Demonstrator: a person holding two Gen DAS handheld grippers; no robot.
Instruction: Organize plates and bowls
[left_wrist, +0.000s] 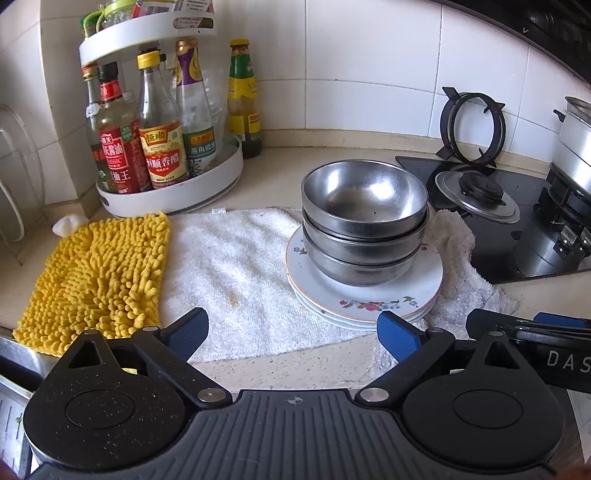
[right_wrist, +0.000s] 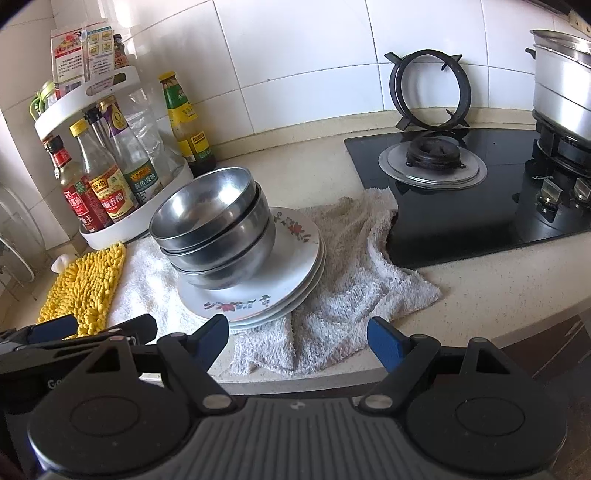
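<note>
Three steel bowls (left_wrist: 364, 218) (right_wrist: 214, 229) are nested on a small stack of white floral plates (left_wrist: 369, 301) (right_wrist: 284, 273). The stack rests on a white towel (left_wrist: 236, 266) (right_wrist: 332, 266) spread on the counter. My left gripper (left_wrist: 293, 332) is open near the counter's front edge, with the plates just beyond its right finger and nothing between the fingers. My right gripper (right_wrist: 297, 339) is open too, hanging over the crumpled end of the towel in front of the plates. The other gripper shows at the edge of each view.
A yellow chenille mat (left_wrist: 99, 280) (right_wrist: 85, 288) lies left of the towel. A white two-tier rack of sauce bottles (left_wrist: 162, 147) (right_wrist: 110, 181) stands behind. The black gas hob (left_wrist: 498, 221) (right_wrist: 461, 192) carries a loose pan support (right_wrist: 430, 92) and a steel pot (right_wrist: 561, 85). A wire rack (left_wrist: 14, 184) is far left.
</note>
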